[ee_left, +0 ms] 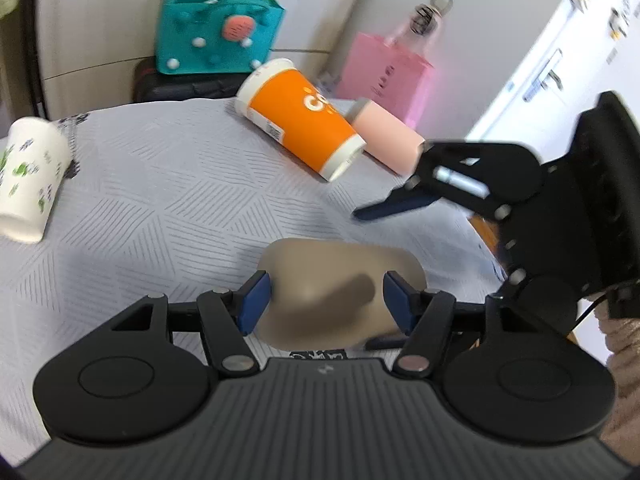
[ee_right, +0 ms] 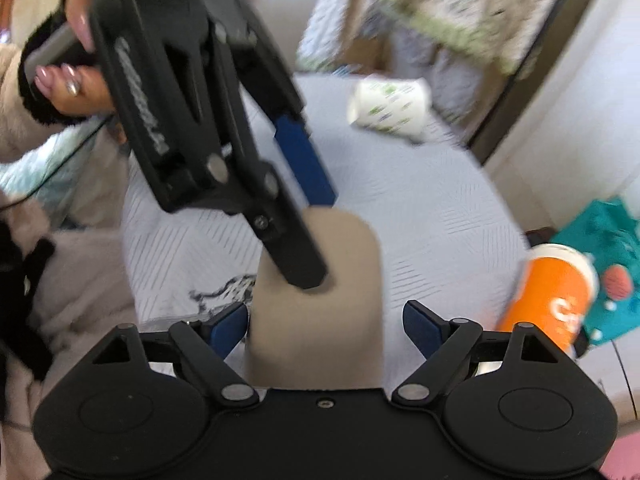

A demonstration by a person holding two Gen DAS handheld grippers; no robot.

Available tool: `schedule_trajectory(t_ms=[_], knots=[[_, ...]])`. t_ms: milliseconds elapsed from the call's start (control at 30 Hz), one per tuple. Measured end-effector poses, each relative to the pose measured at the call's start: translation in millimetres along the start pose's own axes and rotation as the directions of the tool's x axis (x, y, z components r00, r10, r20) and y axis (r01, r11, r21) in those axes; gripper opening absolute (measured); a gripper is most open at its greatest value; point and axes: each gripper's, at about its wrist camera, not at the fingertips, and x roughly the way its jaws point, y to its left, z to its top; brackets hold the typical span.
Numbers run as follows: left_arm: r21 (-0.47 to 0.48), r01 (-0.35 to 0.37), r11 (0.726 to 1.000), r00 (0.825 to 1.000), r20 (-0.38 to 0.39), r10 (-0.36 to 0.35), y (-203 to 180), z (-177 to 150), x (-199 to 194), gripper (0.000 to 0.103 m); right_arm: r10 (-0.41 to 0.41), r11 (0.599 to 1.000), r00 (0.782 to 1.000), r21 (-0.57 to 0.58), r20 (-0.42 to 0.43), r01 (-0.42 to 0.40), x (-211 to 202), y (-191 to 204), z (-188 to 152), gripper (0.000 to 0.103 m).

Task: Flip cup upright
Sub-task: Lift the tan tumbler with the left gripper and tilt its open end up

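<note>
A beige cup (ee_left: 340,292) lies between the fingers of my left gripper (ee_left: 326,304), which is open around it, the blue pads close to its sides. In the right wrist view the same cup (ee_right: 344,280) stands base up between the open fingers of my right gripper (ee_right: 326,326), which do not touch it. The left gripper (ee_right: 308,216) comes down from above onto the cup there. The right gripper (ee_left: 394,202) shows at the right in the left wrist view.
On the grey patterned cloth (ee_left: 160,200) lie an orange cup (ee_left: 300,120), a pink cup (ee_left: 386,136) and a white green-printed cup (ee_left: 28,176). A teal bag (ee_left: 216,28) and a pink bag (ee_left: 384,72) stand behind the table.
</note>
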Motion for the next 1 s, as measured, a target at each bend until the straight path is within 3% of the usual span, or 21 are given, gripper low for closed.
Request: schedule_trajectory(t_ms=[200, 400, 600, 800, 1000], knots=[[0.132, 0.067, 0.989, 0.996, -0.061, -0.059, 3, 24, -1, 0.063, -0.087, 0.984, 0.992, 0.161, 0.088, 0.072, -38, 11, -10, 0.088], [0.267, 0.126, 0.955, 0.986, -0.142, -0.091, -1, 49, 8, 0.064, -0.177, 0.936, 0.982, 0.319, 0.058, 0.15, -40, 22, -3, 0.088], [0.355, 0.191, 0.915, 0.966, -0.234, -0.111, -7, 61, 22, 0.064, -0.086, 0.843, 0.994, 0.536, 0.067, 0.037, -45, 31, 0, 0.07], [0.402, 0.217, 0.89, 0.952, -0.288, -0.102, -16, 65, 36, 0.064, 0.069, 0.689, 0.994, 0.716, 0.09, -0.113, -23, 43, -11, 0.07], [0.395, 0.233, 0.888, 0.945, -0.309, -0.111, -12, 61, 42, 0.065, 0.078, 0.581, 0.994, 0.807, 0.072, -0.104, 7, 45, -29, 0.071]])
